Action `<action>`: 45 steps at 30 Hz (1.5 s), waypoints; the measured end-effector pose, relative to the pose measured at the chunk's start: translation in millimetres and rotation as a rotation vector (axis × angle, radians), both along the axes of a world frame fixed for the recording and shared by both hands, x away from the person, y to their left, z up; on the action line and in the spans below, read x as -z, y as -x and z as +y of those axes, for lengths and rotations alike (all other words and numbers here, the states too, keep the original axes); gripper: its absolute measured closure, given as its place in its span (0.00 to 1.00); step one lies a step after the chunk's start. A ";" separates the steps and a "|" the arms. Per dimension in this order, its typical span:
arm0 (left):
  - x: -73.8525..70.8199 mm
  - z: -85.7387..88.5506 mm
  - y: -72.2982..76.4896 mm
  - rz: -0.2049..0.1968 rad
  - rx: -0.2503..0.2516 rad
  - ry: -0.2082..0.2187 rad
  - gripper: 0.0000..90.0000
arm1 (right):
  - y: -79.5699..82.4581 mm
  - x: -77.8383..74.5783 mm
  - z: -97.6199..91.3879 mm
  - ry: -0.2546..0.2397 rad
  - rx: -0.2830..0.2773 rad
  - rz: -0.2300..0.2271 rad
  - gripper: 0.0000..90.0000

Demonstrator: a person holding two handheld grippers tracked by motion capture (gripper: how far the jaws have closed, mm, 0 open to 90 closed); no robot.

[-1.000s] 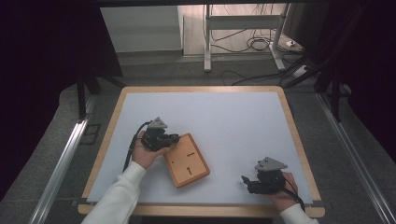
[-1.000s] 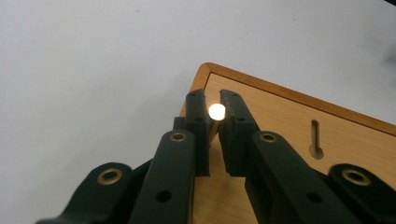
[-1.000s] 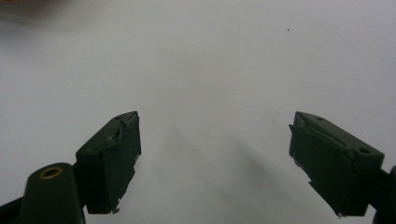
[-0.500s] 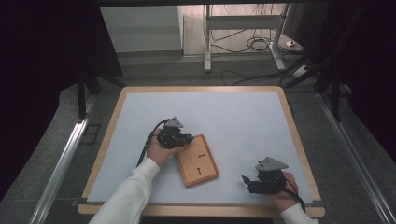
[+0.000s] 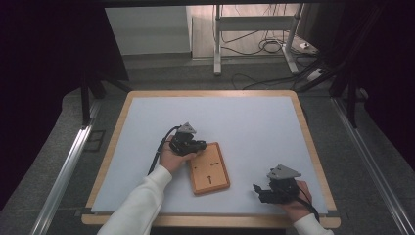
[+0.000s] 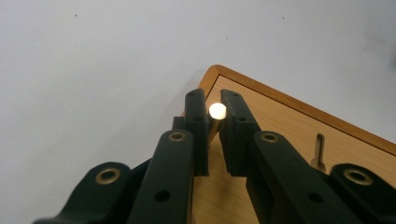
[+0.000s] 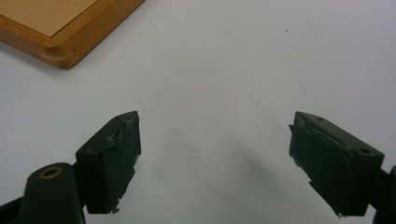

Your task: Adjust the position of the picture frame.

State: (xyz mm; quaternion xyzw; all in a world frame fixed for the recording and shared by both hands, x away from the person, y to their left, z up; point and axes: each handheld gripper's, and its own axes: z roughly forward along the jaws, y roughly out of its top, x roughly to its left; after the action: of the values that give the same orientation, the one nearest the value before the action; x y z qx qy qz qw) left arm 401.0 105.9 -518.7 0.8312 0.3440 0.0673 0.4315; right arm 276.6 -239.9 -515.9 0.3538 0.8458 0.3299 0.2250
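Since earlier, my left gripper shifted right with the wooden board, clenched on a pale peg; right gripper released, lower right.

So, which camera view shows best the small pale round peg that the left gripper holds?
The left gripper view: the small pale round peg sits pinched between the left gripper jaws, above the wooden board's corner. In the high view the hand hides it; the right gripper view shows just a board corner.
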 end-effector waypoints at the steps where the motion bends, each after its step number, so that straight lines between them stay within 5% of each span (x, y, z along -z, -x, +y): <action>1: -0.3 0.5 1.0 0.002 -0.002 -0.001 0.90 | 0.3 -0.2 0.2 0.000 0.000 -0.001 0.19; 7: -12.1 13.1 16.5 -0.048 -0.056 -0.029 0.57 | 0.9 -1.2 -1.3 -0.004 0.008 -0.010 0.19; 14: -14.8 38.9 40.4 -0.045 -0.086 -0.018 0.44 | 1.3 -1.5 -0.1 -0.006 0.008 -0.015 0.19; 17: -14.4 50.0 48.3 -0.012 -0.079 -0.002 0.41 | 1.0 -1.1 0.2 -0.007 0.008 -0.014 0.19; 24: -19.0 66.4 65.1 -0.035 -0.108 -0.023 0.38 | 1.6 -2.7 0.4 -0.013 0.008 -0.024 0.21; 27: -18.1 70.2 68.2 -0.034 -0.113 -0.031 0.38 | 2.2 -5.5 -0.6 -0.038 0.003 -0.034 0.29; 30: -15.4 71.8 68.2 -0.029 -0.115 -0.034 0.38 | 2.2 -10.8 -1.1 -0.079 -0.045 -0.024 0.55; 31: -14.6 72.0 67.7 -0.027 -0.114 -0.038 0.38 | 2.2 -10.8 -1.1 -0.079 -0.045 -0.024 0.55; 38: -13.1 74.8 66.2 -0.030 -0.108 -0.043 0.38 | -3.0 -11.8 16.1 -0.102 -0.131 0.023 1.00; 45: -13.0 75.1 66.3 -0.029 -0.095 -0.033 0.38 | -12.5 -5.4 42.7 -0.072 -0.179 0.071 1.00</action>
State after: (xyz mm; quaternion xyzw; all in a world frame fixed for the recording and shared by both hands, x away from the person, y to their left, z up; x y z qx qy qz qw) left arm 334.7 181.0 -505.7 0.8199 0.3756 0.1054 0.4189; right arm 289.1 -197.3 -510.5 0.2961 0.8691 0.3659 0.1518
